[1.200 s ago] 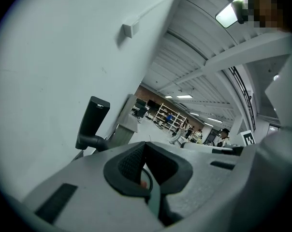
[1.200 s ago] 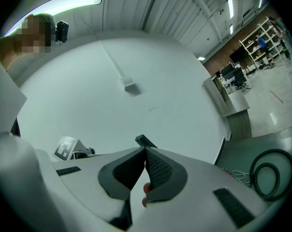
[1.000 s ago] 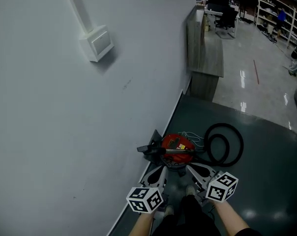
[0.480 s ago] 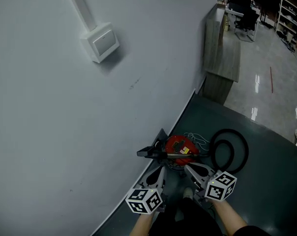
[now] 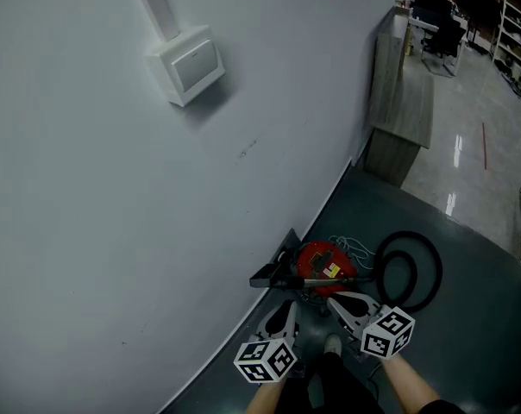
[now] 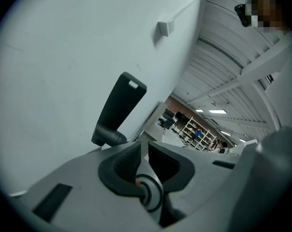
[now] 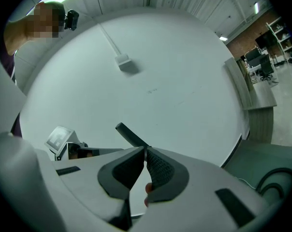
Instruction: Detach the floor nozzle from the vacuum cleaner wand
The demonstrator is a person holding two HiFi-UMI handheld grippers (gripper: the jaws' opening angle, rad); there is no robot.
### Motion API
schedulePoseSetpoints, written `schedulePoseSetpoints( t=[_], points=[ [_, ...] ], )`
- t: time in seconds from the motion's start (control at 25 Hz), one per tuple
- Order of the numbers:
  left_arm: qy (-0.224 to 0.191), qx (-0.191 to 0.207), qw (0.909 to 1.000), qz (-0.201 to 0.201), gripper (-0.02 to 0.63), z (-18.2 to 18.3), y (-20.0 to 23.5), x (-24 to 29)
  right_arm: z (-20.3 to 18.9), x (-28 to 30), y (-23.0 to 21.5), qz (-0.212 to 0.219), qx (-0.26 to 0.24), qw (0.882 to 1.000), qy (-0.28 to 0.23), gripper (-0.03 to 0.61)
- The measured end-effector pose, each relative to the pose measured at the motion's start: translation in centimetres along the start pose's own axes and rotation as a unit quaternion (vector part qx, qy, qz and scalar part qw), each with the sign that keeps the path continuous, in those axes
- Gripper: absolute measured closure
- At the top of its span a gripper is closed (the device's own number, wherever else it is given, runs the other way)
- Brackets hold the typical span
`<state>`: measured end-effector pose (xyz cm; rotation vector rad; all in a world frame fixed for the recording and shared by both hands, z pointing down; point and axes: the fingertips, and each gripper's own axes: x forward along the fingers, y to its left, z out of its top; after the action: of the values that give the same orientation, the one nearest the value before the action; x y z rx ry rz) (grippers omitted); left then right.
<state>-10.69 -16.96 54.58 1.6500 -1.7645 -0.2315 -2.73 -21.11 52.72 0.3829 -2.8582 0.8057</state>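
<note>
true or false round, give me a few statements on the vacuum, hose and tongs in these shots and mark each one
1. The vacuum cleaner body is red. True.
2. The right tongs grip the hose. False: they are shut on nothing, and the hose lies apart from them.
3. The black hose lies in a loop on the floor. True.
4. The floor nozzle sits out in the open floor, far from the wall. False: it lies right beside the foot of the wall.
5. A small box is mounted on the wall. True.
</note>
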Motion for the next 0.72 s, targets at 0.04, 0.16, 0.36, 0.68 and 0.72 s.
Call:
schedulePoseSetpoints(
  t=[0.04,0.16,0.36,0.68,0.72],
  points=[
    [0.000,-0.012,0.9999,0.002,0.562,-0.4,0.5,0.5,-0.4,0.4,-0.5,0.000,-0.005,1.000,0.004,0.557],
    [-0.001,-0.040,0.9992,0.009,0.513,-1.4,1.9,2.3,-1.4,1.6,-2.1,0.009,-0.026,1.000,0.013,0.557],
    [0.000,-0.078,0.9965,0.029,0.448,-2.8,4.1,4.8,-3.9,3.8,-4.5,0.018,-0.125,0.991,0.044,0.554],
    [-0.009,-0.137,0.9885,0.063,0.371,-3.1,6.2,7.8,-9.6,7.1,-7.7,0.034,-0.283,0.952,0.115,0.463],
    [-0.010,-0.143,0.9875,0.065,0.368,-3.0,6.3,8.1,-10.2,7.7,-8.0,0.035,-0.299,0.946,0.123,0.453]
  ],
)
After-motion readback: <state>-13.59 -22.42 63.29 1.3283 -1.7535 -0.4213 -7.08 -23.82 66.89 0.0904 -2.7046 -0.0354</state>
